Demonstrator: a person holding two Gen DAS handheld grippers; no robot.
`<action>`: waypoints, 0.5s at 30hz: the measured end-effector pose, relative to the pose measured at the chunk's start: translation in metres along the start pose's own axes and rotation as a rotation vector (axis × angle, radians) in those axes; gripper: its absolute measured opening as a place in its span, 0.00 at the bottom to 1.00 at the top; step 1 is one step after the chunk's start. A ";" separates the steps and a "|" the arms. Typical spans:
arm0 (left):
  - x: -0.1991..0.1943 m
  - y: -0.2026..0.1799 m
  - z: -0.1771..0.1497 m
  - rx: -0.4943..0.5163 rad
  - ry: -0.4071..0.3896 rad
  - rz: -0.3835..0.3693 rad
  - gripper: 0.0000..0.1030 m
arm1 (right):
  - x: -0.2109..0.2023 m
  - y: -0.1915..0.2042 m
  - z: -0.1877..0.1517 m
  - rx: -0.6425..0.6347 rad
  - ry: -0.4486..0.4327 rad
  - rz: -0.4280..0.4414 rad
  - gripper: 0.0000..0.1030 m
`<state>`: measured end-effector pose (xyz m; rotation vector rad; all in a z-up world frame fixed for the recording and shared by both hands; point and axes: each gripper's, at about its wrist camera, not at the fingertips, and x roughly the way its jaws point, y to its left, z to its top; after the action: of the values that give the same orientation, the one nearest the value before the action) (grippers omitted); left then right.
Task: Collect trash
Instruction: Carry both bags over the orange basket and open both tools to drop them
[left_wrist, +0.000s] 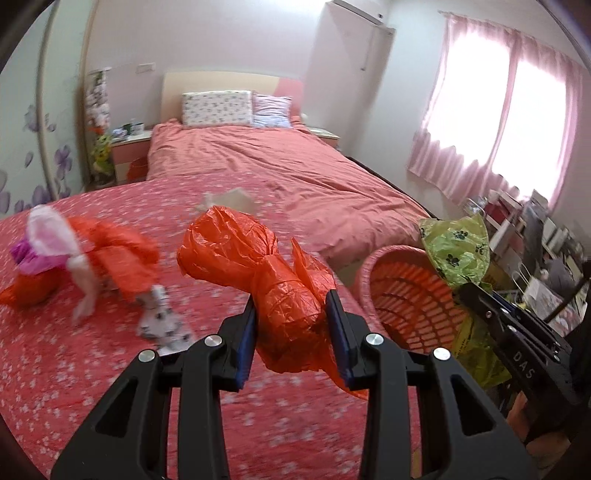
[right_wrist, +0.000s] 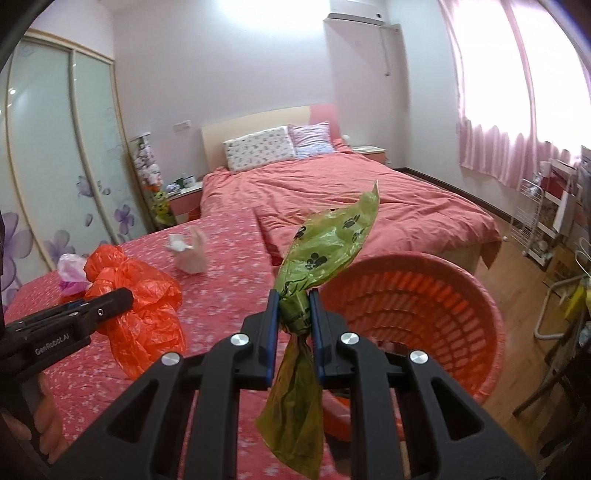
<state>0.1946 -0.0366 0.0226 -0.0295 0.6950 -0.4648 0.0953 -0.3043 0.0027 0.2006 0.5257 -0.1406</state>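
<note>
My left gripper (left_wrist: 291, 306) is shut on an orange plastic bag (left_wrist: 258, 254) and holds it above the pink flowered bed; it also shows in the right wrist view (right_wrist: 136, 295). My right gripper (right_wrist: 293, 306) is shut on a green paw-print bag (right_wrist: 325, 247) just left of the orange-pink basket (right_wrist: 480, 291). In the left wrist view the green bag (left_wrist: 456, 243) hangs at the basket's (left_wrist: 373, 266) right rim. More trash lies on the bed: another orange bag (left_wrist: 118, 254), a pink and white bag (left_wrist: 48, 240), a patterned wrapper (left_wrist: 162, 325) and a beige paper scrap (left_wrist: 232, 201).
A second bed with a salmon cover (left_wrist: 280, 166) and pillows stands behind. A nightstand (left_wrist: 129, 147) is at the left, a wardrobe with glass doors (right_wrist: 55, 147) further left. Cluttered shelves and a rack (right_wrist: 546, 214) stand under the curtained window.
</note>
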 end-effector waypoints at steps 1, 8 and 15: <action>0.003 -0.006 0.001 0.010 0.002 -0.005 0.35 | 0.001 -0.004 -0.001 0.004 0.000 -0.007 0.16; 0.020 -0.043 0.003 0.084 0.020 -0.066 0.35 | 0.002 -0.036 -0.002 0.045 -0.005 -0.067 0.16; 0.039 -0.077 0.003 0.183 0.024 -0.079 0.35 | 0.007 -0.069 -0.005 0.076 -0.007 -0.119 0.16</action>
<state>0.1913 -0.1228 0.0154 0.1216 0.6743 -0.6041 0.0863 -0.3705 -0.0154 0.2427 0.5253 -0.2770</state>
